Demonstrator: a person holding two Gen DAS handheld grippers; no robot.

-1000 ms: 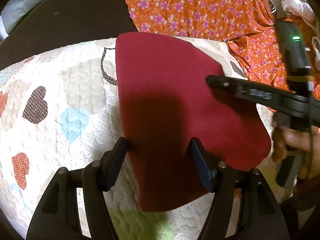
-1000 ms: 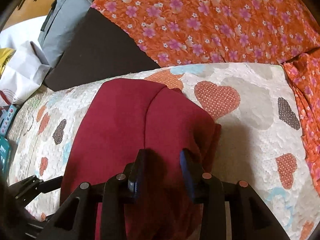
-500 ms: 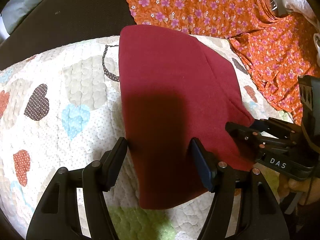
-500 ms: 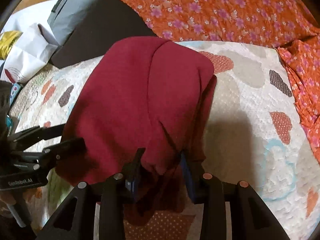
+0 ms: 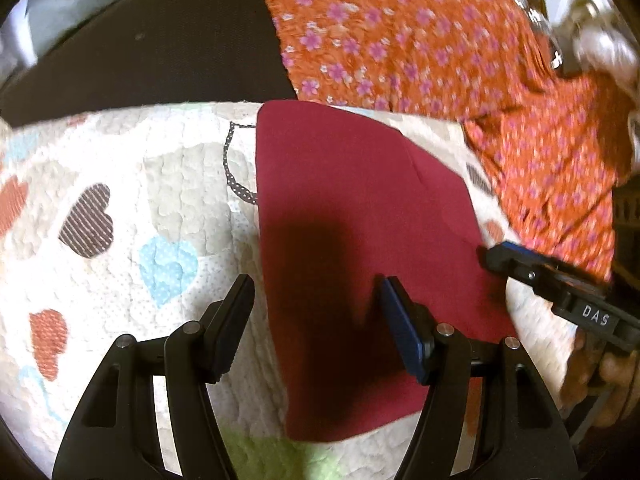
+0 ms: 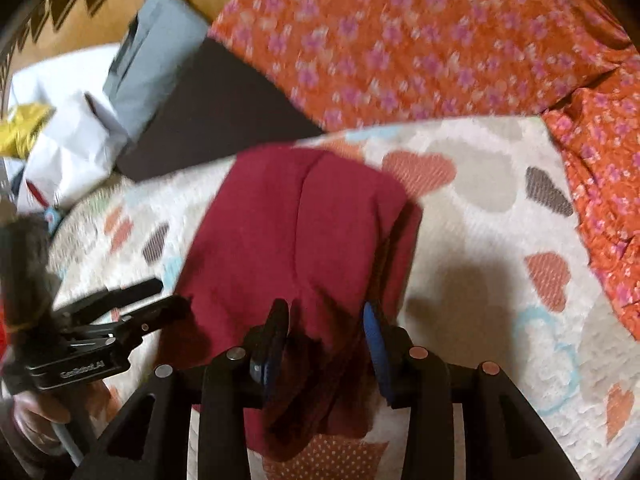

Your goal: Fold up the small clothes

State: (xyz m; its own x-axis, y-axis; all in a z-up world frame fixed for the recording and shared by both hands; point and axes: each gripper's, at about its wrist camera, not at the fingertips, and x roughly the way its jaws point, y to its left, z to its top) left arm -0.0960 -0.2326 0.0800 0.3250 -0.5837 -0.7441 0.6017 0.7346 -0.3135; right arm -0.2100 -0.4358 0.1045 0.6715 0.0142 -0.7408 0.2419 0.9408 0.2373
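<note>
A dark red garment (image 5: 360, 240) lies folded flat on a white quilt (image 5: 120, 200) printed with hearts, its long axis running away from the left wrist camera. In the left wrist view, the left gripper (image 5: 316, 320) hangs over the near part of the garment with its jaws wide apart: the left finger stands over bare quilt just beside the cloth's left edge, the right finger (blue-padded) over the red fabric, and nothing sits between them. The gripper's shadow falls on the cloth ahead of the fingers. The right gripper (image 5: 504, 256) enters from the right edge of this view, its tips at the garment's right border; whether they touch the cloth cannot be told here.

In the right wrist view, the right gripper (image 6: 326, 328) has its jaws parted over the near edge of the garment (image 6: 300, 240), where the fabric bunches in dark folds between and below the fingers; the pads do not visibly press the cloth, so the jaws read as open rather than clamped (motion blur limits certainty). A seam or fold line runs lengthwise through the garment. The left gripper (image 6: 160, 300) appears at the left, its tips at the cloth's left edge.

Beyond the quilt lie an orange flowered cloth (image 5: 400, 40) and a black panel (image 5: 140, 52).
</note>
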